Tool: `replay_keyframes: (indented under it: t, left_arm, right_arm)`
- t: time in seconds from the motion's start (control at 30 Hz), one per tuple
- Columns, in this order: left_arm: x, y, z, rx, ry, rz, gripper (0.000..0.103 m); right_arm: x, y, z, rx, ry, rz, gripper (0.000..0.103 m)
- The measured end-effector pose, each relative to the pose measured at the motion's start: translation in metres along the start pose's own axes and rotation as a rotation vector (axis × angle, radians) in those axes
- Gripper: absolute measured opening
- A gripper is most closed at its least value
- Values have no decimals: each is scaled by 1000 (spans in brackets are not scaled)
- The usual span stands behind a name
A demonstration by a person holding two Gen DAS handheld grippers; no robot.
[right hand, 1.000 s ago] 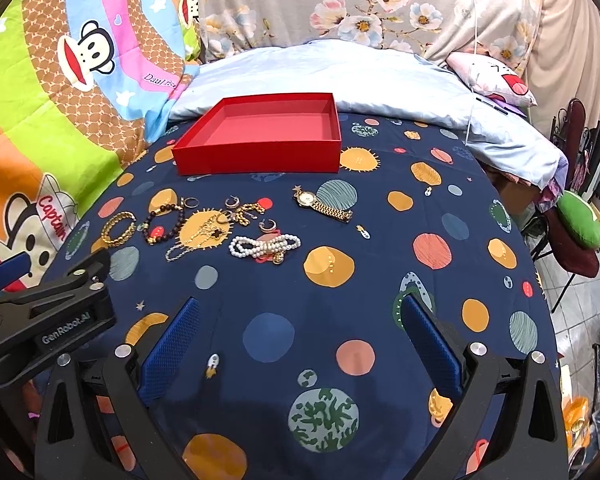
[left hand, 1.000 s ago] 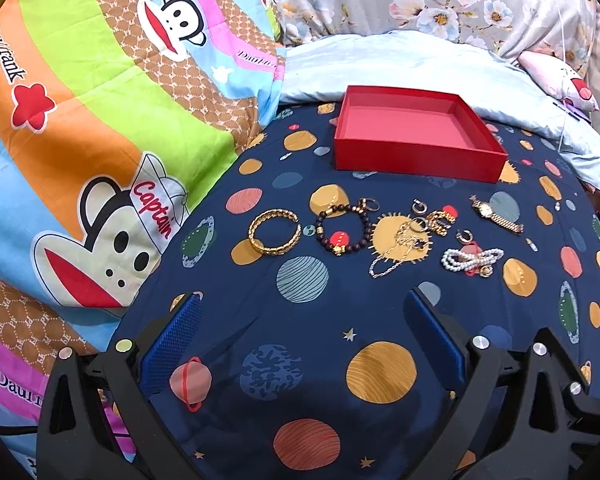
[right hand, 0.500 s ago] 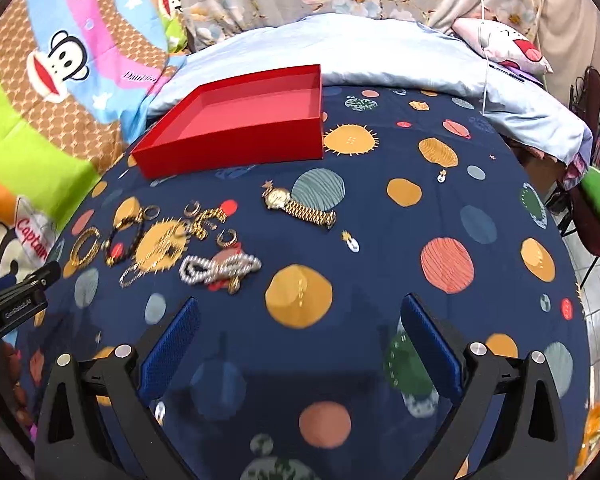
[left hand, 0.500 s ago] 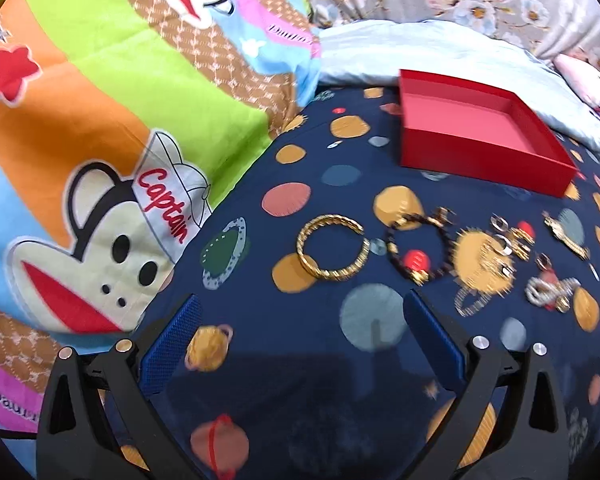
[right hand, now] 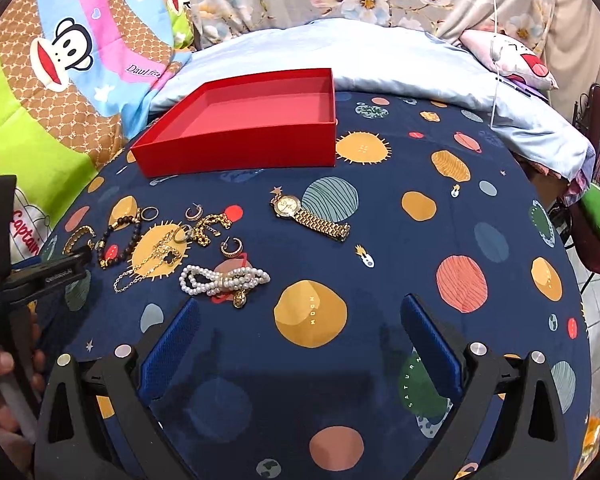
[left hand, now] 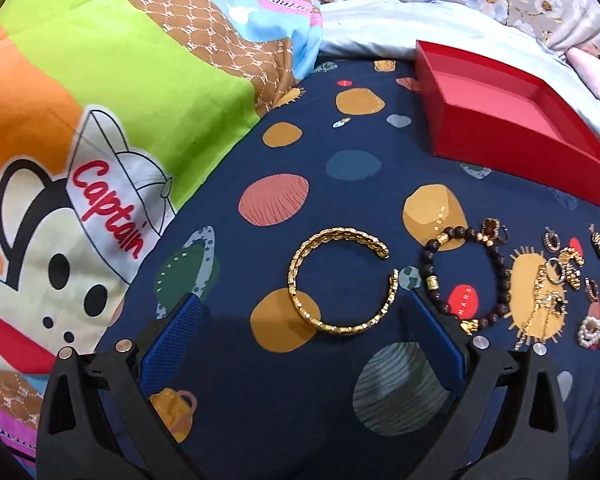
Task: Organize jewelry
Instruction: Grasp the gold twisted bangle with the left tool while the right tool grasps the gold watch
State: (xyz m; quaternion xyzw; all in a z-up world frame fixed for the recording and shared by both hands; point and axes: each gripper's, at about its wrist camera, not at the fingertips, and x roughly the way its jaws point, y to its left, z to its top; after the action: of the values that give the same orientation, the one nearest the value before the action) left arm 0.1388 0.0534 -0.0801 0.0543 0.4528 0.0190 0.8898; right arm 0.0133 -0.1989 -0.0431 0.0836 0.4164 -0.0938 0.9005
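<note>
Planet bedsheet [left hand: 284, 420] w/ jewelry laid out; red box [left hand: 500, 120] behind. Left gripper [left hand: 300, 324] jaws apart, nearly straddling gold cuff [left hand: 340, 280]. Cuff prob. stiff, light, slippery: pinch across band. Right gripper [right hand: 300, 324] spread, empty.

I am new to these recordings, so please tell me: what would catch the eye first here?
First the red box, open and empty, at the far side of the planet-print sheet. Then the jewelry lying in front of it: a gold bangle just ahead of the left tongs, and a gold watch apart to the right.
</note>
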Motion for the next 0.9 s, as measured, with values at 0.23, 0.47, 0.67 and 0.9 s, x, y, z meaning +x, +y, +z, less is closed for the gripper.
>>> replay_keyframes:
  t: [0.23,0.47,0.67,0.9]
  left_arm:
    - [8,5,7,-62,12,-88,80]
    - [2,-2,11,-40,6,-153,54]
    - [-15,2,10,-54,-11,-193,54]
    - [-39,2,5,-45,-31,-199,54]
  right_arm:
    - [4,-1,1,0,11,-5,98]
    - [17,-5,7,1,31,26,97]
    - [34,-9,23,-25,40,47,79]
    - [65,-10,47,-64,57,75,56]
